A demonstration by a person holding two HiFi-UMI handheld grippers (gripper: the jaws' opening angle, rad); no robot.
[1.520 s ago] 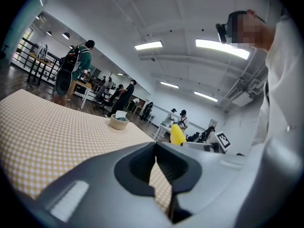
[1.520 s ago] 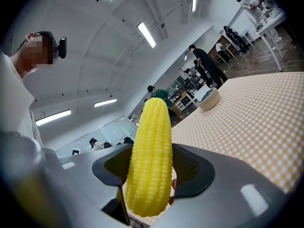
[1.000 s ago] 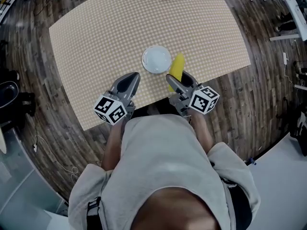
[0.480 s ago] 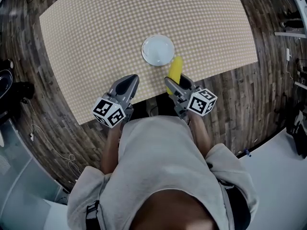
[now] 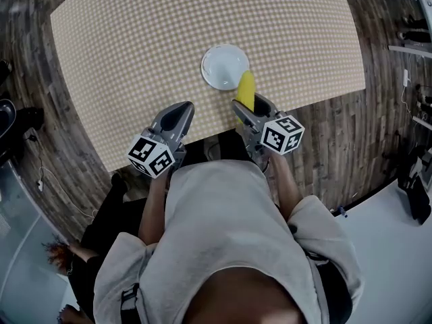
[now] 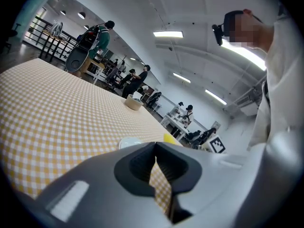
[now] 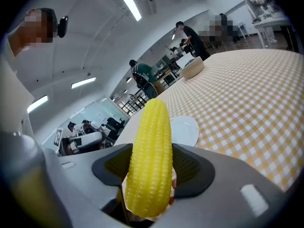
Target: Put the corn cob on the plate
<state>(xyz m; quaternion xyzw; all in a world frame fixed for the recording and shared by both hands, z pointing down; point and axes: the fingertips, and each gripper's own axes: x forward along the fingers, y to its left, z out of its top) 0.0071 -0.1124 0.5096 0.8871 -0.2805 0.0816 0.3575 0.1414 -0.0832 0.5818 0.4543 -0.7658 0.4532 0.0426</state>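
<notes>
The yellow corn cob [image 7: 149, 160] stands out lengthwise between the dark pads of my right gripper [image 5: 247, 108], which is shut on it. In the head view the corn cob [image 5: 246, 90] points at the near right rim of the small white plate [image 5: 223, 66], which is empty and lies on the checked tablecloth. From the right gripper view, the plate [image 7: 186, 129] is just past the cob's tip. My left gripper [image 5: 181, 111] hovers left of the plate at the table's near edge. It is shut and holds nothing, its pads meeting at the tips [image 6: 155, 148].
The checked table [image 5: 135, 52] stretches far beyond the plate. A round tan container [image 6: 134, 102] sits near its far end. Dark wood floor surrounds the table. A person in dark clothes [image 5: 101, 231] is at the lower left, and other people stand far behind.
Both grippers have sunk toward the table. The cob's tip now reaches the plate's rim instead of lying beside it. A person in dark clothes has come in at the lower left.
</notes>
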